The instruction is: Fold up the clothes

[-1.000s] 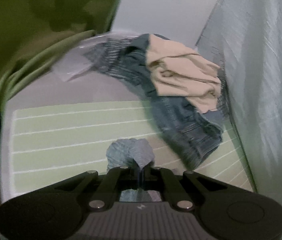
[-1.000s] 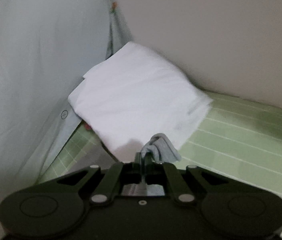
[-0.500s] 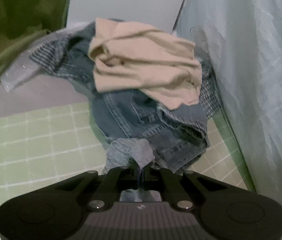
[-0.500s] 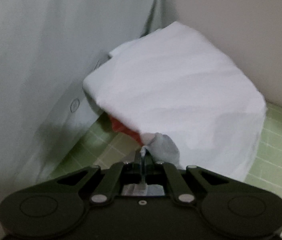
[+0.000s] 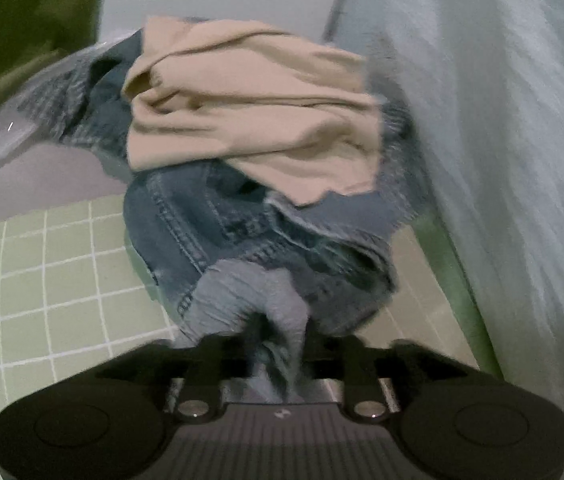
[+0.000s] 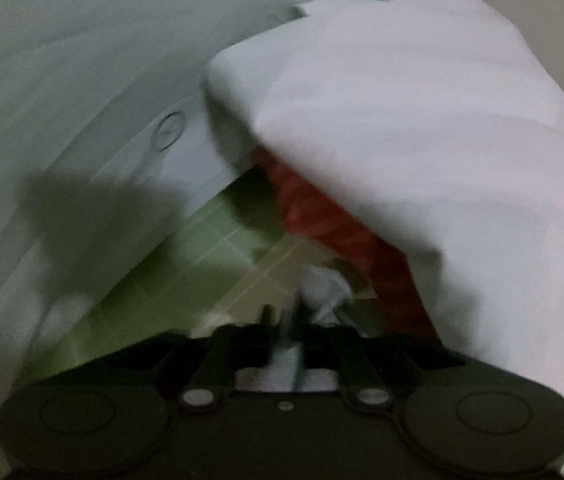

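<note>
Both claws have just opened around grey cloth (image 5: 250, 300).

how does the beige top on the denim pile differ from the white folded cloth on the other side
The beige crumpled top lies bunched in loose folds on the blue denim garment; the white folded cloth is smooth and flat-faced. The white one covers a red cloth. Both sit on the green grid mat.
</note>
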Motion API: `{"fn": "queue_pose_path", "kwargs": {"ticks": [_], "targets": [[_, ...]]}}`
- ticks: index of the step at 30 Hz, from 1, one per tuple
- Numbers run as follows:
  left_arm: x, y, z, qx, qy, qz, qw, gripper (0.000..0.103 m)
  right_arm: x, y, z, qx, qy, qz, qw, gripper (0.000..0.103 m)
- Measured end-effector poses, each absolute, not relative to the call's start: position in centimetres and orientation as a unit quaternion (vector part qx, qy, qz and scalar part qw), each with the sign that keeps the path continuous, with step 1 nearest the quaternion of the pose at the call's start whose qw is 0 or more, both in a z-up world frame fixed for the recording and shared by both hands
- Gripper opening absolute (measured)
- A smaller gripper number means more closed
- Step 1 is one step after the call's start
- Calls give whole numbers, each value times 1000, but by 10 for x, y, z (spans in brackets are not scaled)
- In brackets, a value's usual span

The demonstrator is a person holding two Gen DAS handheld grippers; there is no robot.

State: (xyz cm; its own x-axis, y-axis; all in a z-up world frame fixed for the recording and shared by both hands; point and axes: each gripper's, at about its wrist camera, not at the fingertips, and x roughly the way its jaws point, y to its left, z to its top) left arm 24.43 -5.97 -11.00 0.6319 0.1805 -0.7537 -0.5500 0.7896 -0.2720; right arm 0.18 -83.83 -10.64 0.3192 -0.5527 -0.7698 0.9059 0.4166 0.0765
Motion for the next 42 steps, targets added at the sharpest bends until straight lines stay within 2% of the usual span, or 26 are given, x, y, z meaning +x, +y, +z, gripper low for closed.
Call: {"fn": "queue_pose_path", "kwargs": {"ticks": [1,2,9,14,18,19,20,21,22,23,24,29,35,42], "targets": [[236,-63,-106,-240,369,205,874,71,-7,-829,-102,254,336,-471,775,71],[224,-66,-101,-233,359,204,880,85,-18,-819,-98,250,329,-469,781,76],[164,-75,-95,-212,372,200,881,89,-97,-758,-97,278,330,-454,780,83],[149,-88,-128,-225,438,166,855,88,-119,-742,-121,286,368,-459,756,84],[155,-107,-141,-197,455,144,856,77,-117,-744,-131,282,363,-483,745,88],[158,-111,-143,-188,457,143,858,71,-116,-745,-131,279,361,-485,746,85],[161,-116,-144,-179,459,142,859,59,-113,-747,-131,277,360,-482,749,82],[163,-119,-146,-168,462,146,858,49,-110,-748,-130,268,361,-479,754,69],[166,-122,-147,-153,469,149,857,18,-110,-746,-127,256,361,-475,761,40],[168,-124,-149,-138,475,151,856,7,-106,-747,-127,249,360,-465,770,22],[167,-123,-149,-136,473,149,858,7,-105,-747,-126,248,359,-446,781,6],[153,-107,-145,-147,462,151,861,6,-128,-739,-123,234,374,-433,786,6],[112,-74,-127,-165,458,149,860,6,-199,-721,-121,245,375,-441,778,5],[49,-48,-116,-126,471,133,863,7,-285,-678,-126,237,391,-447,769,6]]}}
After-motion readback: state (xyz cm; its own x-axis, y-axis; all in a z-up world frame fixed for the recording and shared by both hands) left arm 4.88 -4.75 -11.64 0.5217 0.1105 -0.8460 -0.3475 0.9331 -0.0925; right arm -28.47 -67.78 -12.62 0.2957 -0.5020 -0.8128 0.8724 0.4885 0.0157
